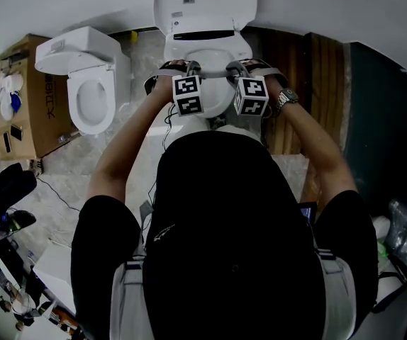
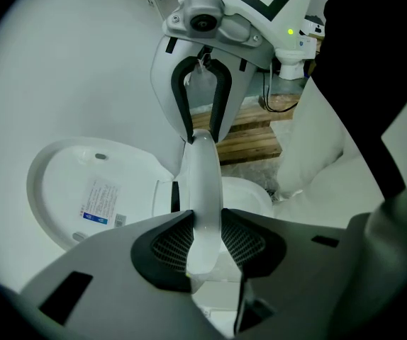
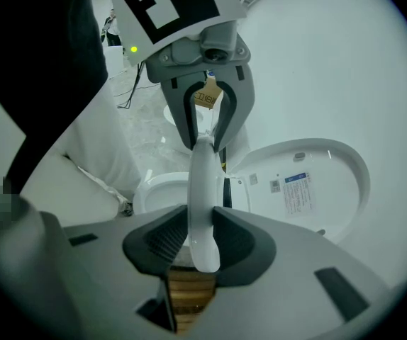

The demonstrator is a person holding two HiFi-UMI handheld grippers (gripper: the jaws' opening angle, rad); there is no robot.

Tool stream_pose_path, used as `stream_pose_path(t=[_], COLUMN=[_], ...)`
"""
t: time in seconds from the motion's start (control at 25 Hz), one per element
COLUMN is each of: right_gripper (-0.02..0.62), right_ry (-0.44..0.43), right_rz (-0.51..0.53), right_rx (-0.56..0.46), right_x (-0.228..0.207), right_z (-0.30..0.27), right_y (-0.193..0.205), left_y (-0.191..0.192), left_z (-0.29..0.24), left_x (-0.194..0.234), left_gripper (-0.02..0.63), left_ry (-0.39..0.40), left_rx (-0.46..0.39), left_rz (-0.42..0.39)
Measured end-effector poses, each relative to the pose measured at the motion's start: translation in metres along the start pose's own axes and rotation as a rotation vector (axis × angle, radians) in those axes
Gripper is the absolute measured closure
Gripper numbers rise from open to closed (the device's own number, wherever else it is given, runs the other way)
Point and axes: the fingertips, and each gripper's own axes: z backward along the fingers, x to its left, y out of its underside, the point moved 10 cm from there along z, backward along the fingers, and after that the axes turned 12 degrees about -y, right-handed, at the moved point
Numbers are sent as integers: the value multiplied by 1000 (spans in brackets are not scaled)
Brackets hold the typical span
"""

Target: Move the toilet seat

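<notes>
- The person is standing right over the toilet with both arms reaching down, and the white toilet seat (image 2: 205, 183) is caught between the two tools at its front part.
- The left tool (image 2: 205, 243) is clenching on the seat's rim: both dark ribbed pads are pressing flat against the white edge, one on each side.
- The right tool (image 3: 202, 243) is doing the same just beside it, its pads gripping the rim, which is running up and away from the camera as a narrow white band.
- Each gripper view is also catching the other tool further along the same rim, its black jaws closed round the seat.
- In the head view the two marker cubes are sitting side by side, near each other but apart, just in front of the bowl (image 1: 205, 48).
- The seat is showing edge-on in both gripper views, with the bowl's opening lying beyond and below it.
- The lid (image 1: 203, 2) is standing fully open against the white wall, with a printed label on its inner face.
- A watch (image 1: 285, 101) is showing on the person's right wrist.
- Off to the left, a second toilet (image 1: 90, 83) is resting against a cardboard box (image 1: 30, 112) on the pale floor.
- Wooden slats (image 2: 249, 137) are showing beyond the seat in the left gripper view.
</notes>
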Motion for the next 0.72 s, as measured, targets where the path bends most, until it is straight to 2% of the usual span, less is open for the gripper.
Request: stream_pose_path(t=[0.12,0.28,0.36,0.48,0.72], right_gripper=[477,479,480,480,480], right_ry=[13,31,45,61,91], right_rz=[-13,-32,-40,-46,-70], right_rx=[0,2,3,8,12], right_x=[-9,-16,-23,-32,-47], right_z=[6,13,15,17,23], right_y=[0,1,-1,-2,-2], left_y=[-2,-5,1,3,3], left_z=[5,18,12,4,8], left_x=[12,23,29,38,54], left_gripper=[477,479,480,480,480], left_ry=[-12,25,6,-43,-47], left_rx=[-18,-5,2,-35,-18], left_rz=[15,13,-2,7,3])
